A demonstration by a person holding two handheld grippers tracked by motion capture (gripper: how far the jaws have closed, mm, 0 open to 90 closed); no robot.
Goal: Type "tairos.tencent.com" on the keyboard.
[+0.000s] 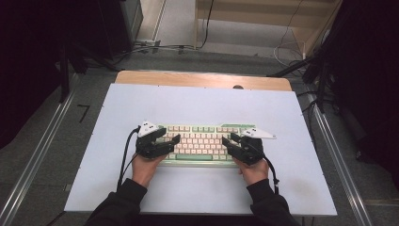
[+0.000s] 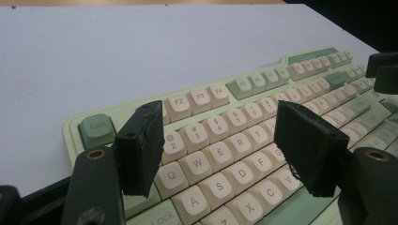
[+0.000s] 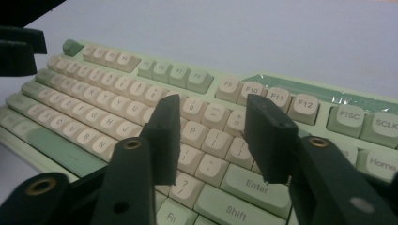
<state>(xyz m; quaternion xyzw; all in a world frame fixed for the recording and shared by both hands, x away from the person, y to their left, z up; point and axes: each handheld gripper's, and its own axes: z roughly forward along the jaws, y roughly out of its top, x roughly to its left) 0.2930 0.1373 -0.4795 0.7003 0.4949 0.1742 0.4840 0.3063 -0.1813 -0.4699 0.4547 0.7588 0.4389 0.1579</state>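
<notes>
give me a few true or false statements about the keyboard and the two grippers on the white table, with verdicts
1. The pale green keyboard with cream keycaps lies flat on the white table top. True.
2. The left black two-jaw gripper is clamped on a loose keycap. False: its jaws stand apart over the letter keys, nothing between them.
3. The right black two-jaw gripper hovers over the keyboard's right part, near the Enter key. True.
4. The keyboard's Esc key is cream like the letter keys. False: it is darker green.
5. Both hands hold their grippers at the far edge of the table. False: they come in from the near edge.
</notes>
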